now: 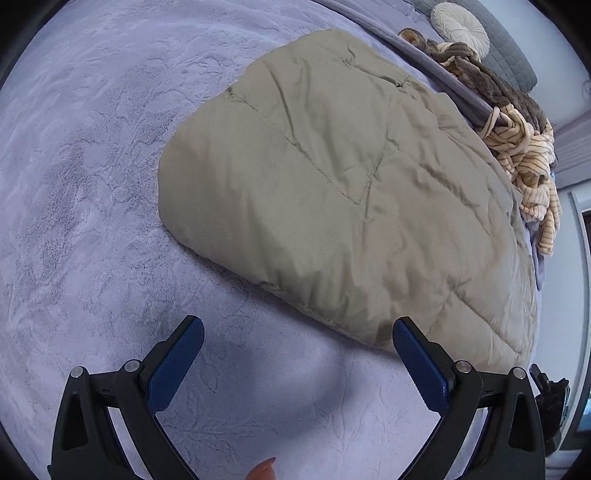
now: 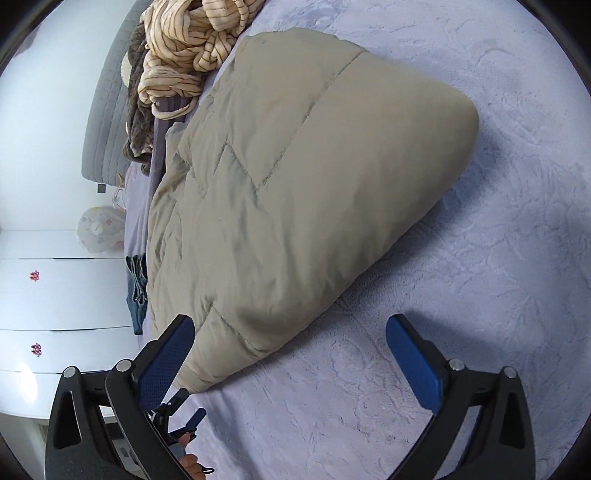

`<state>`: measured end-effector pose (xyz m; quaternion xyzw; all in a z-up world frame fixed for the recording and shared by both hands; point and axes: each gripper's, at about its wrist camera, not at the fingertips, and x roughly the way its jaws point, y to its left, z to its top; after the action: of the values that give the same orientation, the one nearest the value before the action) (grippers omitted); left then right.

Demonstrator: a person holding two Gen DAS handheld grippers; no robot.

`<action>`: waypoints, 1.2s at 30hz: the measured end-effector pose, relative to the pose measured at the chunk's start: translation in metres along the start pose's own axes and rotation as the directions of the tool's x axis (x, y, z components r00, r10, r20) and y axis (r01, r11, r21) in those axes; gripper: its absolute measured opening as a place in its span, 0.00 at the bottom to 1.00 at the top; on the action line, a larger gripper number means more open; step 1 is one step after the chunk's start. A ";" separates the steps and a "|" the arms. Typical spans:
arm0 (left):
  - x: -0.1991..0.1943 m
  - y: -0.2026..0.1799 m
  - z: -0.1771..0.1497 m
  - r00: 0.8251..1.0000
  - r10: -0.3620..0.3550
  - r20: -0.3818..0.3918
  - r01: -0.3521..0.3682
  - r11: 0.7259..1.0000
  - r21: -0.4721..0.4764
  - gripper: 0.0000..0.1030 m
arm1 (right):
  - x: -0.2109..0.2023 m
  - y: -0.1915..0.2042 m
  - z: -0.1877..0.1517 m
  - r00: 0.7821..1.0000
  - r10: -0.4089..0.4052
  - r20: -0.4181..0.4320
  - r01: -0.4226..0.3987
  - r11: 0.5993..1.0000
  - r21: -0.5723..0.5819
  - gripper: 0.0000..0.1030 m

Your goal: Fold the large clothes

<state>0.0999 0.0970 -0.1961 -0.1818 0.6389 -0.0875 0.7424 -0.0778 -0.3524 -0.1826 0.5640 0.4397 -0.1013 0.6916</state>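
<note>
A khaki quilted jacket (image 1: 332, 192) lies folded into a thick bundle on the lavender plush bedspread (image 1: 92, 184). My left gripper (image 1: 295, 328) hovers open over bare bedspread just short of the jacket's near edge, and its right fingertip (image 1: 404, 332) overlaps that edge in the picture. In the right wrist view the same jacket (image 2: 295, 184) fills the middle. My right gripper (image 2: 291, 325) stands wide open at the jacket's near corner. Its left pad (image 2: 173, 354) sits beside the corner, and the right pad (image 2: 410, 354) is over bare bedspread. Neither gripper holds anything.
A heap of cream striped cloth (image 2: 192, 40) and brown fleece (image 2: 138, 122) lies by the grey headboard (image 2: 107, 122). A round cream cushion (image 1: 460, 27) rests there too. Jeans (image 2: 136, 288) hang at the bed edge beside white drawers (image 2: 55, 295).
</note>
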 end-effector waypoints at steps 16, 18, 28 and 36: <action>0.038 -0.004 0.064 0.946 -0.314 0.078 0.324 0.929 -0.181 0.99 | 0.041 0.001 0.044 0.972 0.236 0.002 -0.233 0.960 0.156 1.00; 0.048 -0.003 0.069 0.950 -0.301 0.079 0.311 0.928 -0.204 0.99 | 0.051 0.003 0.049 0.970 0.243 -0.010 -0.238 0.957 0.167 1.00; 0.027 0.000 0.069 0.950 -0.272 0.153 0.289 0.952 -0.101 0.22 | 0.058 -0.007 0.049 0.975 0.221 -0.012 -0.212 0.950 0.231 0.50; -0.022 -0.017 0.060 0.945 -0.258 0.199 0.229 0.961 0.154 0.18 | 0.028 0.016 0.031 0.979 0.202 0.030 -0.204 0.972 0.115 0.20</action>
<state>0.1564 0.0987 -0.1623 -0.2196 0.5194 -0.1992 0.8014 -0.0352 -0.3642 -0.1922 0.6445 0.3668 -0.0609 0.6681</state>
